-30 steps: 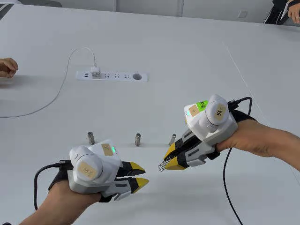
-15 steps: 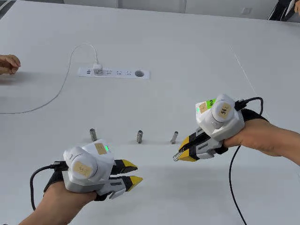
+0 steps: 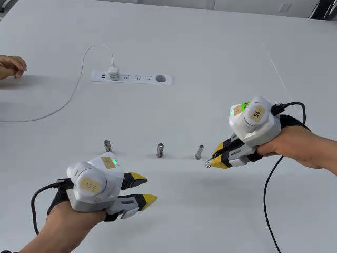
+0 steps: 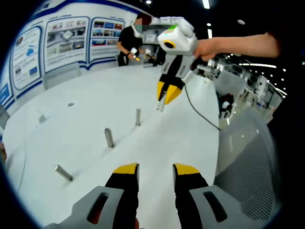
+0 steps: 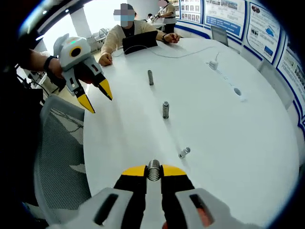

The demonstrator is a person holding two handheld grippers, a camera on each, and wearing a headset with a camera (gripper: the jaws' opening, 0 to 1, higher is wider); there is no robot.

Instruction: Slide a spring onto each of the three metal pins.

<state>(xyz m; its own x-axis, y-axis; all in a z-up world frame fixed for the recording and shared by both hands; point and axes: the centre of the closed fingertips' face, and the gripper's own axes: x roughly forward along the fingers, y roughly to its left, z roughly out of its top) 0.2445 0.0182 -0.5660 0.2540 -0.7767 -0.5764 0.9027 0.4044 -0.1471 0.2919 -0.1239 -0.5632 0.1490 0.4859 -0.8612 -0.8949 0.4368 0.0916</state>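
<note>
The white right gripper (image 3: 213,162) with yellow and black jaws is pinched narrow on a small coiled metal spring (image 3: 207,164). Only the front end of the spring pokes out past the jaw tips. The rest is hidden between them. The spring hangs in the air just beside the right metal pin (image 3: 199,152), and I cannot tell if the two touch. That pin looks smooth and bare. The middle metal pin (image 3: 160,150) and the left metal pin (image 3: 108,146) both look ridged, as if a spring sits around each one, but they are small and hard to make out. All three pins stand in a row on the big white table (image 3: 221,58).

The white left gripper (image 3: 146,190) is low over the near part of the table, well apart from the pins. Its jaws are spread apart with nothing between them.

Each gripper has a tan sticker with dark marks on it, but I cannot read them for sure.

Behind the pins lies a long white power strip (image 3: 131,78) with a white plug in it. A thin white cable (image 3: 73,97) runs from the plug and is cut off at the left edge. A person's hand (image 3: 11,66) is cut off there too. In the left gripper view, blue and white wall posters (image 4: 66,36) have writing too small to read.
</note>
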